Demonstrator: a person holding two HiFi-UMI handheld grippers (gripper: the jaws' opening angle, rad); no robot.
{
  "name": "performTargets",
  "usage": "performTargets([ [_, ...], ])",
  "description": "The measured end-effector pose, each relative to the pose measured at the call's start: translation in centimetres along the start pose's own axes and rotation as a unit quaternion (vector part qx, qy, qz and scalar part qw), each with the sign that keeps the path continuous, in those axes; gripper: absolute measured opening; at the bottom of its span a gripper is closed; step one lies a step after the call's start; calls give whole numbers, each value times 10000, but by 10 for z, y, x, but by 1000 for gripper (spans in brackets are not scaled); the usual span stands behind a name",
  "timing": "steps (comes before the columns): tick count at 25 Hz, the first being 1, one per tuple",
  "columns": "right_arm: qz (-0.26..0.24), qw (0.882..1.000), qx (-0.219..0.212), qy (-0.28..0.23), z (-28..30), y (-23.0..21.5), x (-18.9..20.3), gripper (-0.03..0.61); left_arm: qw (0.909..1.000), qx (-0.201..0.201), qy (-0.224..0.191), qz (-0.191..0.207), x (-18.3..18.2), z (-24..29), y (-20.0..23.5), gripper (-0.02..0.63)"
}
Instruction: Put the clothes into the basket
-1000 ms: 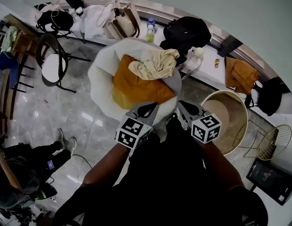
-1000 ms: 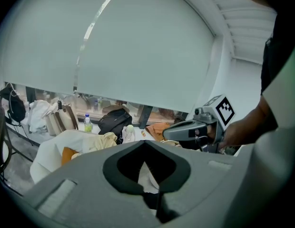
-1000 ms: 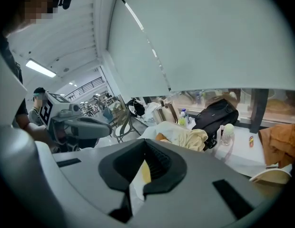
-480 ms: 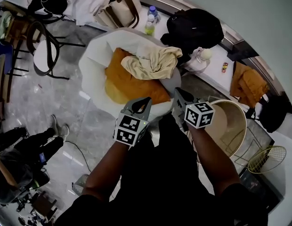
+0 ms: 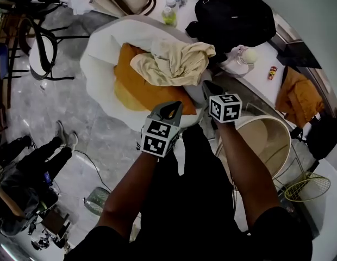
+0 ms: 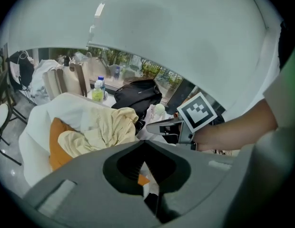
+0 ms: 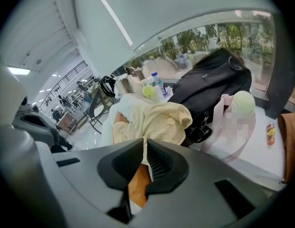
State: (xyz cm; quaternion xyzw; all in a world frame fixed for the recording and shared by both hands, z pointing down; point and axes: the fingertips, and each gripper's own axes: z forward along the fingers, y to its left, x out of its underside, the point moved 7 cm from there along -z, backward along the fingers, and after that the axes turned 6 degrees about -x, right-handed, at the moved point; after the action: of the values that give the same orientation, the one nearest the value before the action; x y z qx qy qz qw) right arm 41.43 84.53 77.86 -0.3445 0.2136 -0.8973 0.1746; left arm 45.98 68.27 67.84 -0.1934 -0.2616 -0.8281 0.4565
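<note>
A cream garment [image 5: 174, 63] lies crumpled on an orange garment [image 5: 141, 91], both on a white cushioned seat [image 5: 103, 48]. The round beige basket [image 5: 282, 129] stands on the floor to the right of the seat, and I see nothing in it. My left gripper [image 5: 172, 109] is shut and empty at the near edge of the orange cloth. My right gripper [image 5: 207, 85] is shut and empty beside the cream garment's right end. In the left gripper view the cream cloth [image 6: 102, 132] lies past the shut jaws [image 6: 144, 144]. The right gripper view shows cream cloth [image 7: 154, 120] just beyond its shut jaws [image 7: 144, 144].
A black backpack [image 5: 233, 15], bottles [image 5: 169, 12] and a pink bag [image 5: 239, 58] sit on the ledge behind the seat. A dark chair [image 5: 41, 48] stands at the left. A yellow wire basket [image 5: 307, 188] lies right of the beige one. A person [image 5: 27, 173] crouches lower left.
Both grippers have moved forward to the near edge of the clothes pile, staying shut. The view has shifted, so the seat and basket sit closer and more to the left.
</note>
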Motion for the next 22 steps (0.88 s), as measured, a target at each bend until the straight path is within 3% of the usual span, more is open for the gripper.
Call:
performTargets([
  [6,94,9993,84,365,43,-33,11,85,9993,-184,145,-299,16,38,19,-6],
  [10,669,9966,-11,484,67,-52,20,137,9989,-242,227,-340,24,52,25,-6],
  [14,1323,9902,-152,412,83,-64,28,148,9987,-240,278,-365,28,57,25,-6],
  [22,1860,9815,-227,406,100,-68,31,147,9987,-206,325,-344,30,61,24,-6],
])
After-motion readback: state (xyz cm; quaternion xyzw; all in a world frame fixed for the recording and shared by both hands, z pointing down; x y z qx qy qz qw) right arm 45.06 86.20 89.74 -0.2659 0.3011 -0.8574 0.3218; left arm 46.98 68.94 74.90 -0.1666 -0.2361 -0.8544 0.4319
